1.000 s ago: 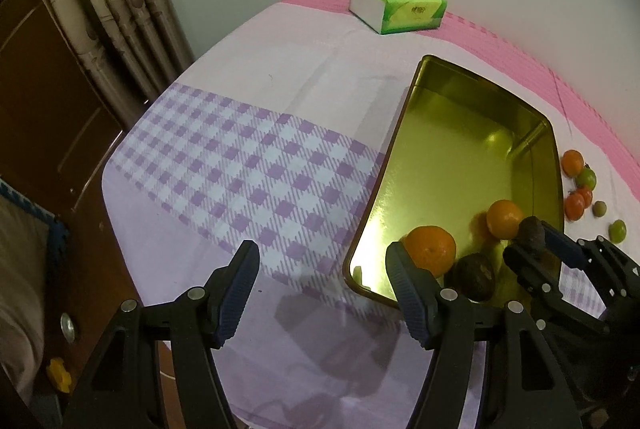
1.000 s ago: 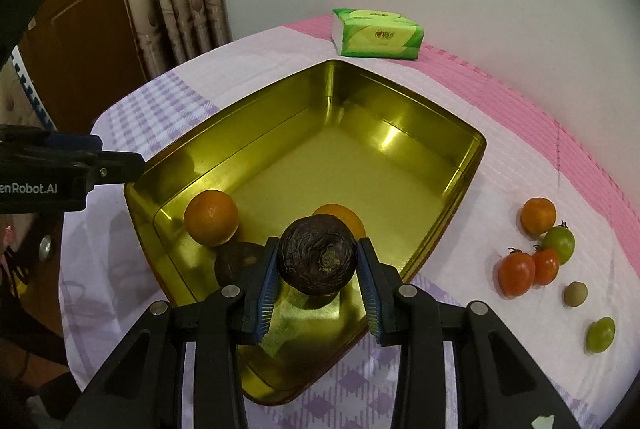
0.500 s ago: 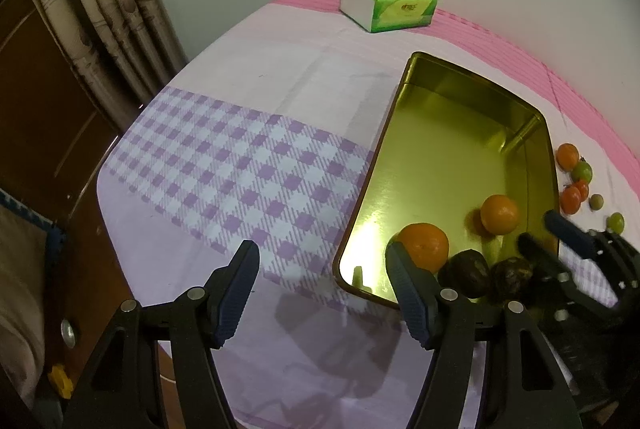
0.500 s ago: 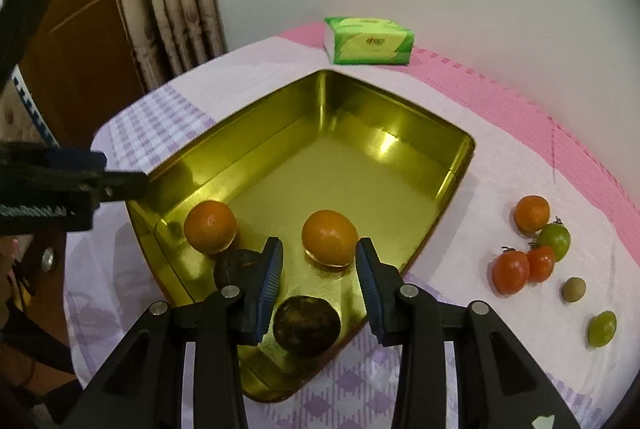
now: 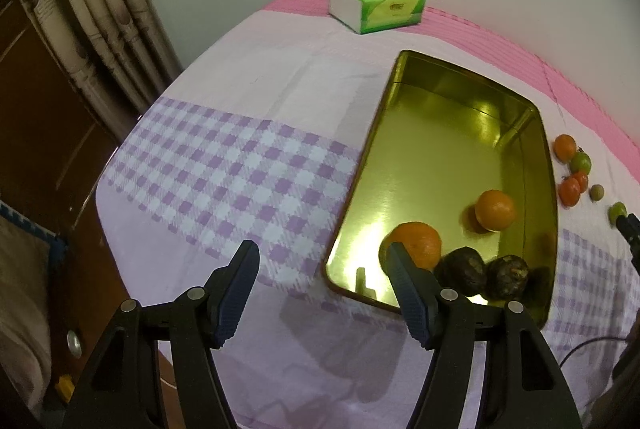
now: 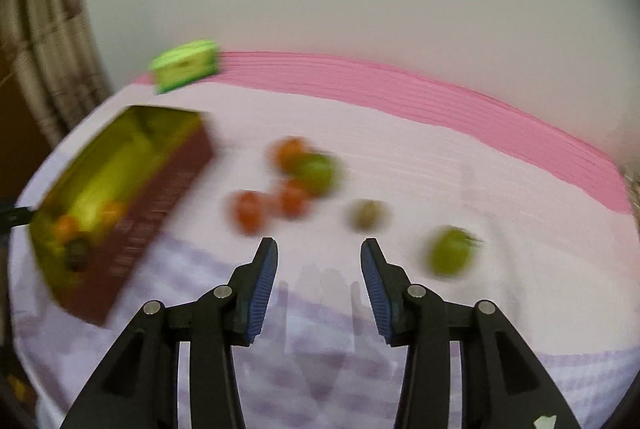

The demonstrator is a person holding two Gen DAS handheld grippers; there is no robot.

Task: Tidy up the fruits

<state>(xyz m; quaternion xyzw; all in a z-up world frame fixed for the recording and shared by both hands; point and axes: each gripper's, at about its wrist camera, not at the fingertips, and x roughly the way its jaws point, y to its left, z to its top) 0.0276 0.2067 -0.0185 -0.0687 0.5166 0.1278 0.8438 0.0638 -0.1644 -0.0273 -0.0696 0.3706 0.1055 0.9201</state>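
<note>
A gold metal tray (image 5: 448, 97) lies on the tablecloth and holds two oranges (image 5: 495, 210) and two dark round fruits (image 5: 507, 277) at its near end. Small loose fruits lie right of the tray: red tomatoes (image 6: 249, 211), an orange one (image 6: 289, 151), green ones (image 6: 450, 255) and a brownish one (image 6: 367, 215). My left gripper (image 5: 322, 285) is open and empty over the cloth at the tray's near left corner. My right gripper (image 6: 318, 275) is open and empty, just short of the loose fruits; that view is blurred.
A green tissue box (image 5: 376, 5) stands at the far edge by the white wall. Curtains (image 5: 92, 13) and a dark wooden door are to the left. The table's edge drops off at the left and near sides.
My right gripper let go of the dark fruit into the tray, then swung right out of the tray toward the loose fruits. My left gripper barely moved.
</note>
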